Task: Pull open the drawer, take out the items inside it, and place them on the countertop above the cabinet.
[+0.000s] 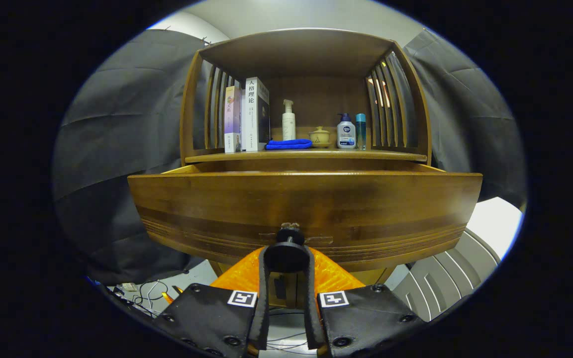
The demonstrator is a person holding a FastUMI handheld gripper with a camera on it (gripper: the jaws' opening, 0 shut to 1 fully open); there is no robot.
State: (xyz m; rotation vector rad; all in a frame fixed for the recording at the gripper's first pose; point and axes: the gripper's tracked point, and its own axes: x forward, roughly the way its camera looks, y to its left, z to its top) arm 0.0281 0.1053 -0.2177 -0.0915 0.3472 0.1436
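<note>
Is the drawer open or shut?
Open: the drawer front stands well out from the cabinet, side walls showing, gripper shut on its knob.

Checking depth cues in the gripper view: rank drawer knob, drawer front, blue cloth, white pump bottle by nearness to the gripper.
1. Drawer knob: between the jaws of the gripper, which close on it.
2. Drawer front: just behind the knob, pulled out.
3. Blue cloth: on the countertop, near its front edge.
4. White pump bottle: behind the cloth, toward the back panel.

Two books [246, 117], three bottles [289, 120], one cloth [289, 144], one teacup [319, 135].
</note>
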